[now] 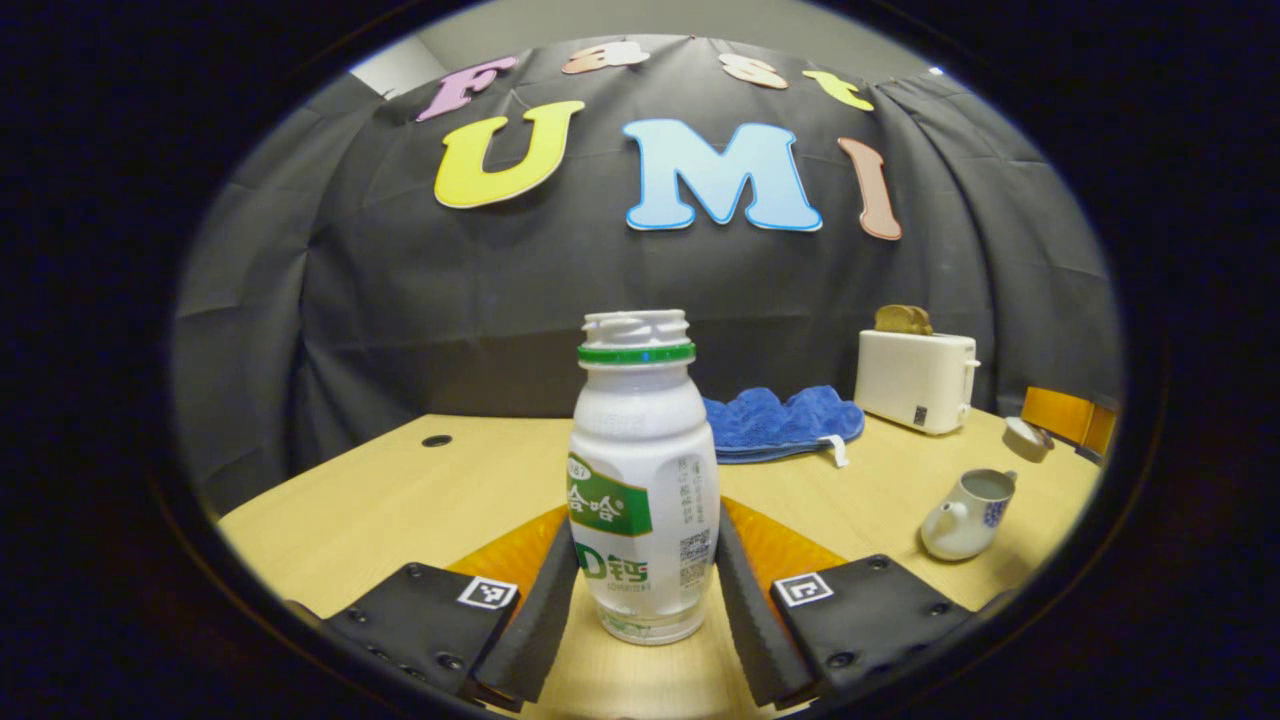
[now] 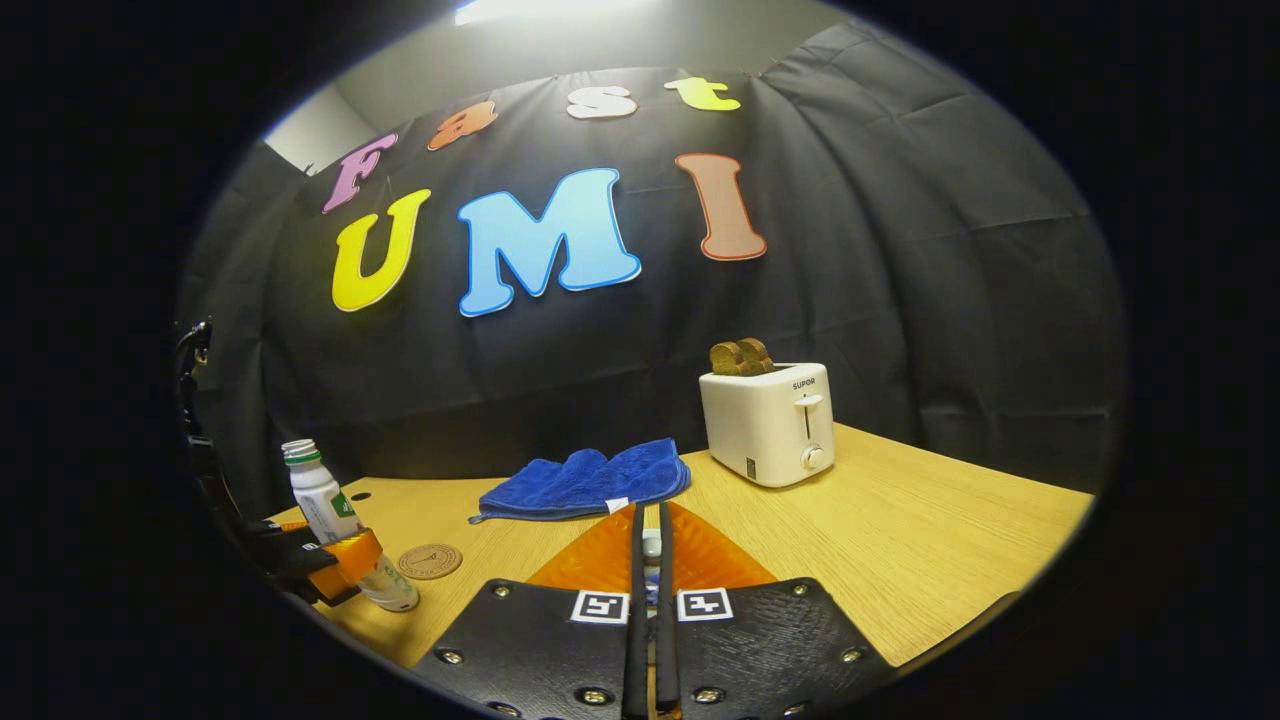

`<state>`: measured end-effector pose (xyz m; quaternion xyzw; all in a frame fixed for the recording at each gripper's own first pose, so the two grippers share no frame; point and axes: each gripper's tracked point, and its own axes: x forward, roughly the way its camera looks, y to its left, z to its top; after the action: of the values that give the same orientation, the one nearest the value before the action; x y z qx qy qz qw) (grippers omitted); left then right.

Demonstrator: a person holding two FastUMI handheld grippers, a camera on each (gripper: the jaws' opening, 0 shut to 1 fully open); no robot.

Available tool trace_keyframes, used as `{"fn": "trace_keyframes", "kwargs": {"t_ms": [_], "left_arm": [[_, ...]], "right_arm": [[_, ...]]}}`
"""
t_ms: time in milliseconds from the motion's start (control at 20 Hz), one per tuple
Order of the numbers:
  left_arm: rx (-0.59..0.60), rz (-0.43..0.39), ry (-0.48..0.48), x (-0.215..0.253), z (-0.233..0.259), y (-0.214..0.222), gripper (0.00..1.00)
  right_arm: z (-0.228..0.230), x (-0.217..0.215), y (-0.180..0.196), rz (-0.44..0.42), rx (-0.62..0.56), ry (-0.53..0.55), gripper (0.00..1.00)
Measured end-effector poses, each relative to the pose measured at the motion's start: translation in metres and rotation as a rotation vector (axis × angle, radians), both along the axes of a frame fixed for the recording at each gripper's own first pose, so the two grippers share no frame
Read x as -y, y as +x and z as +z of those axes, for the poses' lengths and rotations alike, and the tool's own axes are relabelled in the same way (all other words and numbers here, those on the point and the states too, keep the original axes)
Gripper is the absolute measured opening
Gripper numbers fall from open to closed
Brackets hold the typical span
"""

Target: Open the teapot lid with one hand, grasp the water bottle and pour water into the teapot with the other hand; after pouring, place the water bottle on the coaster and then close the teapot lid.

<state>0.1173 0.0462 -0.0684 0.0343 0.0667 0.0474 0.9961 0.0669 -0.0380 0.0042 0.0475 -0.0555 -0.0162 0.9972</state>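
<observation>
One uncapped water bottle [image 1: 643,480] stands on the table [image 1: 400,500] between the left gripper's [image 1: 645,590] fingers, contact hard to judge, one lidless teapot [image 1: 966,514] well to its right, while the right gripper [image 2: 651,570] pinches a mostly hidden pale lid [image 2: 651,547], one coaster [image 2: 429,561] beside the bottle.

The left gripper [image 1: 645,590] sits low with its fingers [image 1: 535,610] spread apart, one on either side. The right gripper [image 2: 650,590] has its fingers [image 2: 637,600] drawn nearly together, a thin gap between them.
</observation>
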Motion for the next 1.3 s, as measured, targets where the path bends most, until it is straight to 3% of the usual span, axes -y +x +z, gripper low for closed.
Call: {"fn": "trace_keyframes", "kwargs": {"t_ms": [250, 550, 600, 650, 750, 950, 1000, 1150, 1300], "left_arm": [[-0.007, -0.015, 0.072, 0.007, 0.002, 0.0, 0.81], [-0.019, -0.043, 0.34, 0.026, 0.01, 0.004, 0.8], [-0.022, -0.055, 0.375, 0.029, 0.011, 0.005, 0.72], [-0.02, -0.063, 0.409, 0.032, 0.014, 0.006, 0.77], [-0.014, -0.07, 0.488, 0.035, 0.021, 0.008, 0.72], [0.005, -0.063, 0.653, 0.041, 0.034, 0.01, 0.77], [0.009, -0.064, 0.697, 0.044, 0.037, 0.011, 0.72], [0.024, -0.088, 0.811, 0.056, 0.043, 0.012, 0.77], [0.039, -0.113, 0.913, 0.07, 0.05, 0.017, 0.72]], "right_arm": [[-0.001, 0.007, 0.0, -0.013, 0.0, 0.027, 0.03], [0.007, 0.036, -0.005, -0.106, 0.029, 0.066, 0.03], [0.008, 0.039, -0.005, -0.111, 0.03, 0.079, 0.04], [0.009, 0.042, -0.006, -0.117, 0.034, 0.093, 0.03], [0.012, 0.049, -0.009, -0.131, 0.047, 0.113, 0.03], [0.018, 0.059, -0.015, -0.159, 0.07, 0.115, 0.03], [0.019, 0.061, -0.015, -0.165, 0.077, 0.111, 0.04], [0.023, 0.065, -0.021, -0.177, 0.095, 0.107, 0.03], [0.024, 0.071, -0.027, -0.174, 0.11, 0.096, 0.03]]}}
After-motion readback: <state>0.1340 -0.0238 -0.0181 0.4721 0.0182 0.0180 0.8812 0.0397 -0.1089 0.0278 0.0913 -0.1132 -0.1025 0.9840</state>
